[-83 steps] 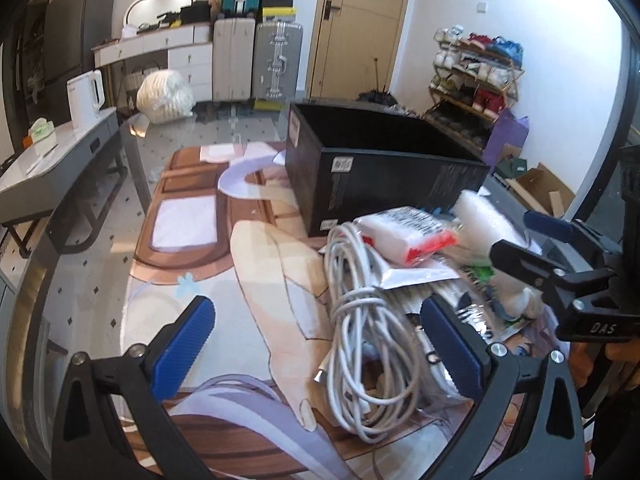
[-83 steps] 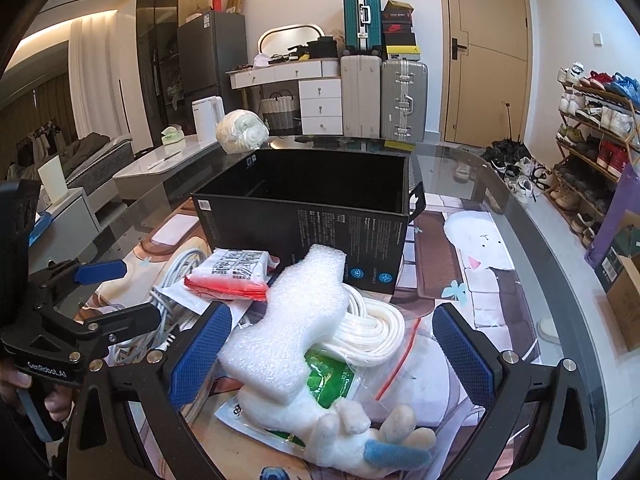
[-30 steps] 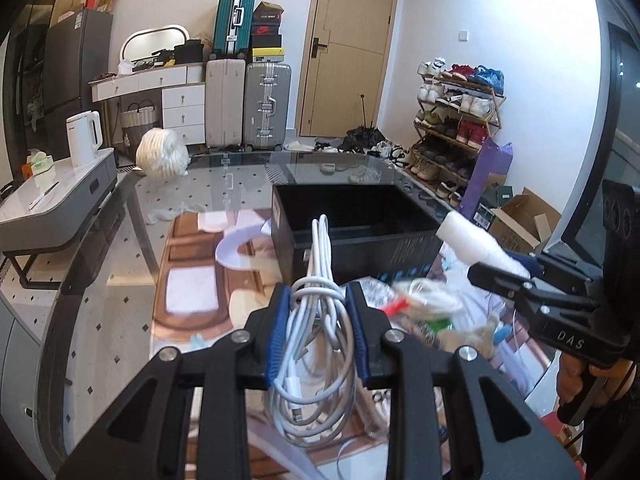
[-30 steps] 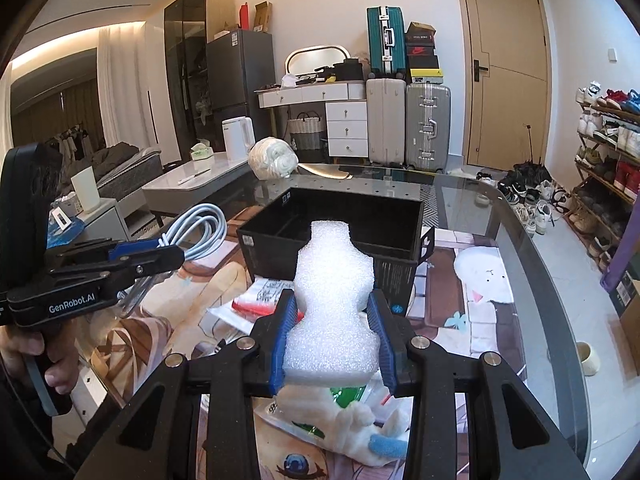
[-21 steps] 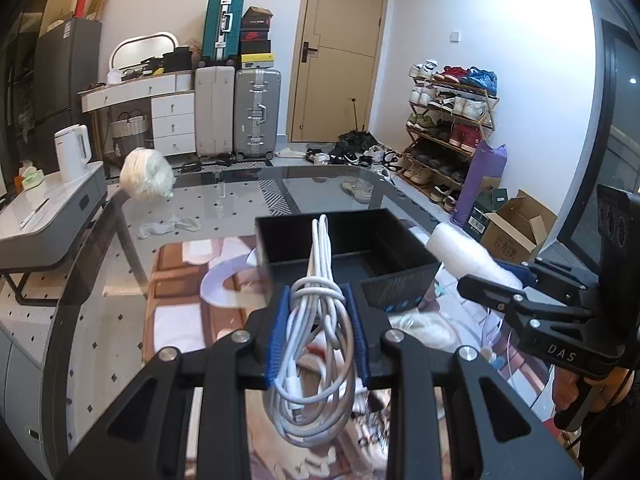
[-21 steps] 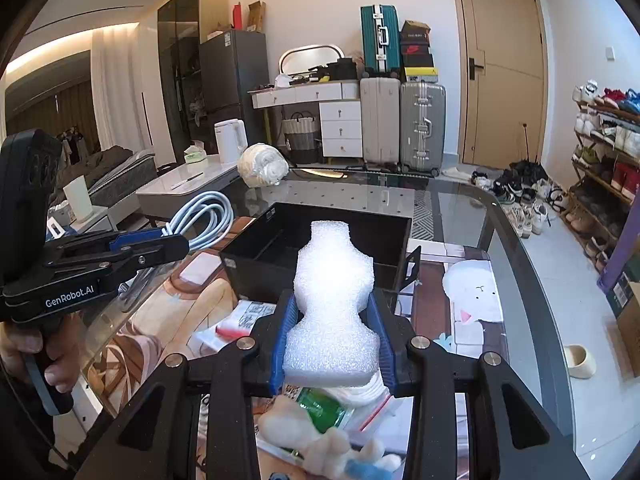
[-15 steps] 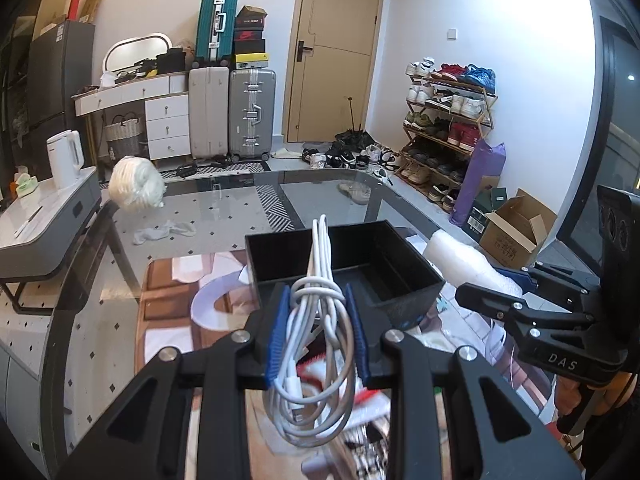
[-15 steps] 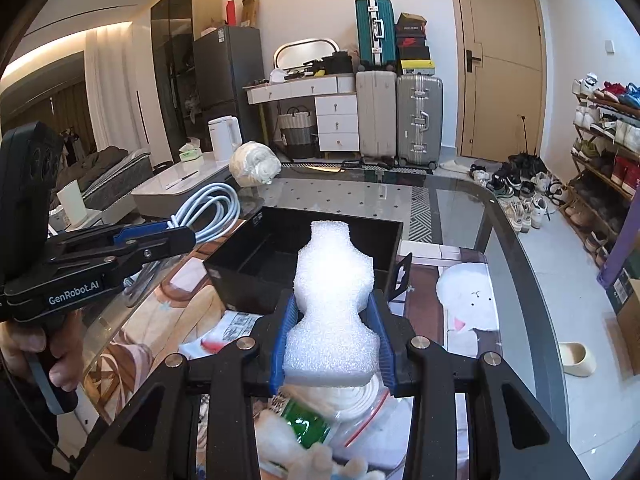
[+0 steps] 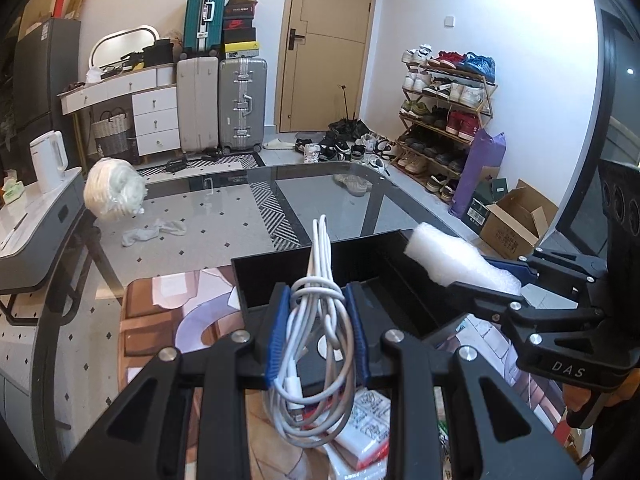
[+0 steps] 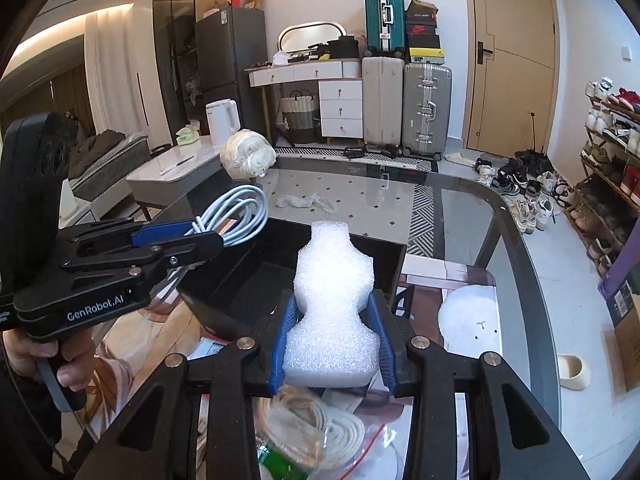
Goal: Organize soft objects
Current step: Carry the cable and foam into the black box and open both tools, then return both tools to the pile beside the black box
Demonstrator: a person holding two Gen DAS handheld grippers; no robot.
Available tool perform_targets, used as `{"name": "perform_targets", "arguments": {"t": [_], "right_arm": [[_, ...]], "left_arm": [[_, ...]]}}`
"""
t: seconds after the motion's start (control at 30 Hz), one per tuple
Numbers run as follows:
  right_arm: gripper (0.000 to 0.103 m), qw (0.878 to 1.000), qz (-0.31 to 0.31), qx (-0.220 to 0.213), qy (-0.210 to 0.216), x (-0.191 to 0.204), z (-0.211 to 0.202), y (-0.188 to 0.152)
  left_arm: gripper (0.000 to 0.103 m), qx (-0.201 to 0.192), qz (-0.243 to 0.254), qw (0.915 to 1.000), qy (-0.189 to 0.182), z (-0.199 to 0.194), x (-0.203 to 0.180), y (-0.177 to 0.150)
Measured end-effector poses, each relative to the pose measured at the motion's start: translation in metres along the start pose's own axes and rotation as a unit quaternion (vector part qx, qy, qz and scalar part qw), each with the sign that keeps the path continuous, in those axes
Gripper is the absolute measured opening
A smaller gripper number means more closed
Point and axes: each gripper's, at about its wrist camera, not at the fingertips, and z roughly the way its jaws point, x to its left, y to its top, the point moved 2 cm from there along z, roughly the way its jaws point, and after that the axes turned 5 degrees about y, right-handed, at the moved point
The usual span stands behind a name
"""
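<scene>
My left gripper (image 9: 319, 332) is shut on a bundle of white cable (image 9: 320, 320) and holds it above the near edge of an open black box (image 9: 272, 276). My right gripper (image 10: 333, 340) is shut on a white foam piece (image 10: 334, 304) and holds it above the box (image 10: 248, 284) near its front right side. The foam piece also shows in the left wrist view (image 9: 456, 262), and the cable in the right wrist view (image 10: 240, 216). The box looks empty inside.
The box stands on a glass table (image 10: 460, 208) over a printed mat (image 9: 160, 320). A white packet with red print (image 9: 360, 436) and a bagged coil of white band (image 10: 316, 432) lie below the grippers. A wrapped white bundle (image 9: 114, 188) sits at the table's far left.
Both grippers closed on their objects, the left on the cable, the right on the foam. They lifted them from the pile and moved forward over the black box.
</scene>
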Motion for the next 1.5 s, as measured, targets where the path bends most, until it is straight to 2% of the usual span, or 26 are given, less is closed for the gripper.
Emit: {"name": "perform_targets", "arguments": {"t": [0.6,1.07,1.17,1.27,1.33,1.4,1.47,1.5], "right_arm": [[0.036,0.997,-0.019,0.074,0.005,-0.009,0.058,0.012],[0.037,0.994,-0.046,0.103,-0.003,-0.008,0.082,0.014],[0.041,0.993,-0.055,0.101,-0.005,-0.005,0.081,0.012],[0.057,0.994,-0.07,0.076,-0.022,-0.006,0.069,0.014],[0.069,0.996,-0.07,0.054,-0.027,-0.008,0.055,0.015],[0.089,0.997,-0.061,0.022,-0.033,-0.012,0.035,0.013],[0.094,0.998,-0.051,-0.004,-0.037,-0.014,0.016,0.01],[0.099,0.998,-0.044,-0.014,-0.036,-0.015,0.006,0.007]], "left_arm": [[0.027,0.026,0.044,0.9986,-0.009,0.05,-0.017,0.006],[0.023,0.052,0.053,0.9972,-0.006,0.068,-0.019,-0.005],[0.024,0.055,0.054,0.997,-0.005,0.067,-0.019,-0.006],[0.034,0.05,0.049,0.9976,0.001,0.059,-0.017,-0.004],[0.059,0.038,0.035,0.9986,0.005,0.049,-0.012,-0.003],[0.061,0.031,0.022,0.9993,-0.004,0.038,-0.01,-0.002],[0.068,0.026,0.019,0.9995,-0.005,0.028,-0.01,-0.004],[0.083,0.018,0.017,0.9997,0.002,0.021,-0.01,-0.006]]}}
